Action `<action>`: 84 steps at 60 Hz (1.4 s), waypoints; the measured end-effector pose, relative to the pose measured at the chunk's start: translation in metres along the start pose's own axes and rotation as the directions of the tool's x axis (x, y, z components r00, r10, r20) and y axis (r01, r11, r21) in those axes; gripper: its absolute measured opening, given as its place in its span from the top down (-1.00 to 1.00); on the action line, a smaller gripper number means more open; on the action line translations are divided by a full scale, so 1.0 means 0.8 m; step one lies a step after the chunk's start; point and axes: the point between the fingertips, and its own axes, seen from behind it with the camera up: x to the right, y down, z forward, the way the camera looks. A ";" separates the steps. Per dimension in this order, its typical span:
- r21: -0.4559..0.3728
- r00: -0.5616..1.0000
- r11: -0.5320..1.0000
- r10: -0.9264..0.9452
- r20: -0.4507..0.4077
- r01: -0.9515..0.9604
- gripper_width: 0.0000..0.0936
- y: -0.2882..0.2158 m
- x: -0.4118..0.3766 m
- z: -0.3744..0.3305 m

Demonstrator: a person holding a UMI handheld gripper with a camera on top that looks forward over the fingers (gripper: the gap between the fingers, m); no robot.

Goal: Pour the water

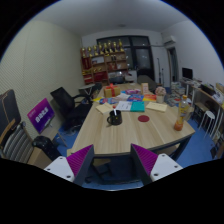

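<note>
Jaws (pixel 111 163) are seen spread wide and released, nothing being held between the two purple-padded fingers (pixel 80 160), which are raised above the near edge of a long wooden table (pixel 110 135). No contact with any object is shown. On the table, a dark cup-like vessel (pixel 115 118) is placed near the middle, just ahead of the jaws, and a small red round item (pixel 143 119) is set to its right. Farther right, near the table's right edge, an orange bottle-like container (pixel 180 122) is stood upright; whether water is held in it cannot be told. Assorted papers and boxes (pixel 127 101) are scattered across the far half of the table. Black chairs (pixel 68 103) are placed along the left side, and shelves (pixel 105 62) are seen against the far wall.

Judged from this arrangement, the task is considered barely begun: no vessel has been grasped, lifted or tilted, and no pouring is visible. The approach, the grasp of the source container, and the pour itself are all judged to be left.
</note>
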 end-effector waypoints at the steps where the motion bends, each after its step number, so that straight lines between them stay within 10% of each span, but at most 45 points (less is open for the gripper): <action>1: 0.003 1.000 1.000 0.006 -0.011 -0.006 -0.75 -0.001 0.003 -0.001; 21: 0.064 0.971 0.997 -0.028 -0.237 0.044 -0.73 -0.018 0.248 0.013; 39: 0.167 0.964 0.985 -0.003 -0.265 0.049 -0.77 -0.070 0.503 0.185; 60: 0.240 0.976 0.968 -0.017 -0.219 0.070 -0.73 -0.081 0.549 0.342; 65: 0.232 0.966 0.968 -0.031 -0.257 0.093 0.02 -0.086 0.572 0.342; 84: 0.154 0.965 0.986 -0.018 -0.263 0.060 0.15 -0.085 0.559 0.357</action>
